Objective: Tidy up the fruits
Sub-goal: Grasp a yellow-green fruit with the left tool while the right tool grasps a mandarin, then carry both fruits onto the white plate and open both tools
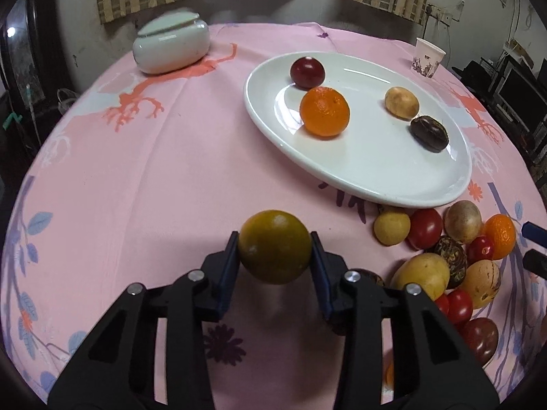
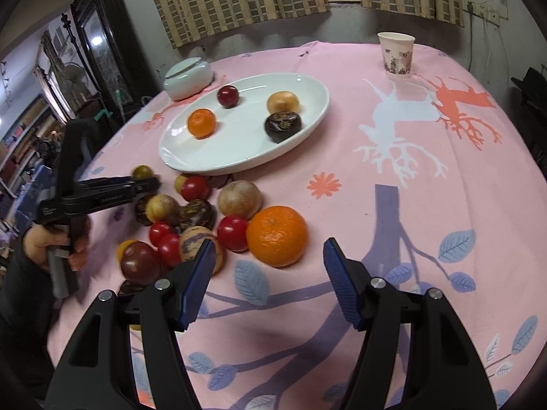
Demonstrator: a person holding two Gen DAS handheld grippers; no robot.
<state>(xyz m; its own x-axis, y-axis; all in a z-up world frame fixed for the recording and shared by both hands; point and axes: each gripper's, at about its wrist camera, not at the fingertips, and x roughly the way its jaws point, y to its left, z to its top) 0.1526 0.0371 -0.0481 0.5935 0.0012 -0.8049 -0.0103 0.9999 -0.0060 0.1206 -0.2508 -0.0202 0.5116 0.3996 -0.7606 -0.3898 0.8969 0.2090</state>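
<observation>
Grip confirmed: left hand-held gripper (image 1: 275,251) was clamped on a greenish-yellow fruit (image 1: 274,246), pads pressing both its sides, just off the loose pile of fruit (image 1: 454,256) beside the plate, probably so it could go to the plate next. Right hand-held gripper (image 2: 266,263) had its jaws apart and empty, aimed at the large orange (image 2: 277,235) at the pile's edge. White oval plate (image 1: 376,184) on the bench held four: dark red fruit, small orange, tan fruit, dark brown one, spaced apart.
</observation>
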